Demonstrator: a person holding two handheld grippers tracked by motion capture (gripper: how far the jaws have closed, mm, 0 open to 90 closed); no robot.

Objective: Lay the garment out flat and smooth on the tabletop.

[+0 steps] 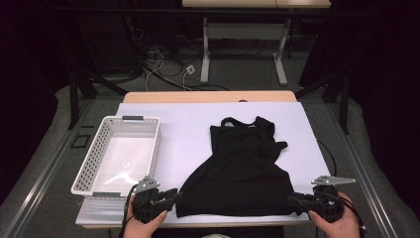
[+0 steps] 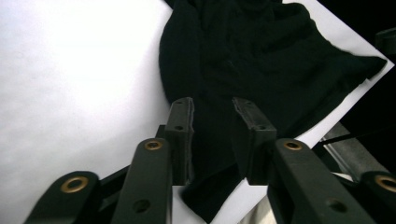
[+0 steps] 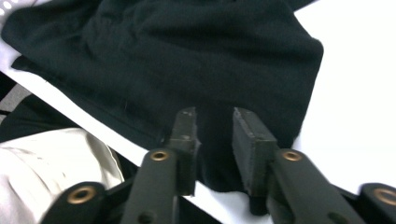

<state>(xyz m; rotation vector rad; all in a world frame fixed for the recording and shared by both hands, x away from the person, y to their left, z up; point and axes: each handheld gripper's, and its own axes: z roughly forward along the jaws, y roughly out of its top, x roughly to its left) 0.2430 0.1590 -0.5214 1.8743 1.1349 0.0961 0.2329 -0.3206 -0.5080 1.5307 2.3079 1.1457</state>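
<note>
A: Where is the black garment (image 1: 242, 171) lying?

B: Flat on the white sheet (image 1: 183, 129) over the tabletop (image 1: 208, 96), straps toward the far edge, hem along the near edge. Its two bottom corners reach almost to the sheet's front border.

A: And the tools?

B: The left tool (image 1: 171, 197) is at the hem's left corner, the right tool (image 1: 295, 201) at the right corner. In the left gripper view the jaws stand partly apart with the cloth's corner between them (image 2: 212, 135); the right gripper view shows the same (image 3: 212, 140). The pads seem clear of the cloth, though dark fabric against dark jaws makes that hard to judge.

A: What room is there around it?

B: Bare sheet lies to the right of the garment and beyond the straps. To the left, a white perforated basket (image 1: 94, 158) sits well apart from the garment, with open sheet between.
</note>
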